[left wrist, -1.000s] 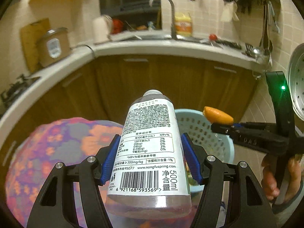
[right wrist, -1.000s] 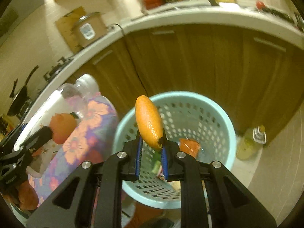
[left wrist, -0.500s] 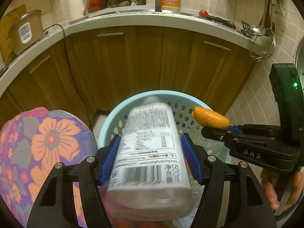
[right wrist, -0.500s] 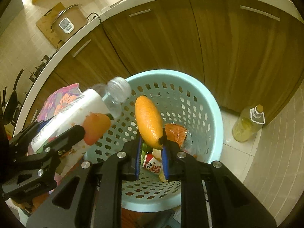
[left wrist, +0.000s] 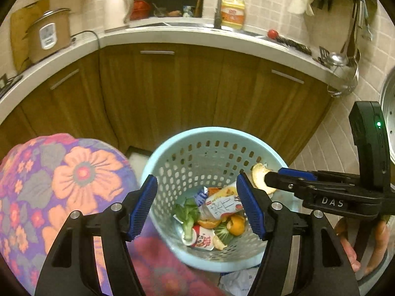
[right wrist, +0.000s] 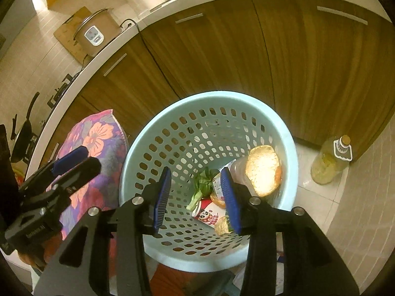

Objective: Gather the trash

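A rice cooker (left wrist: 48, 38) stands on the white countertop (left wrist: 172, 33) at the left, with a cardboard sheet (left wrist: 18, 28) leaning on the tiled wall behind it. Further along the counter are a white kettle (left wrist: 116, 11), a curved faucet (left wrist: 217, 0) and a yellow detergent jug (left wrist: 232, 12), with a tomato (left wrist: 272, 33) nearby. A ladle (left wrist: 342, 59) hangs at the right. Brown wooden cabinets (left wrist: 185, 86) run beneath the counter. A floral cloth (left wrist: 66, 185) in purple and orange covers a rounded surface in the left foreground. On the tiled floor a bottle of yellowish liquid (right wrist: 330, 159) stands upright near the cabinets. A black pan (right wrist: 23, 133) sits at the far left.
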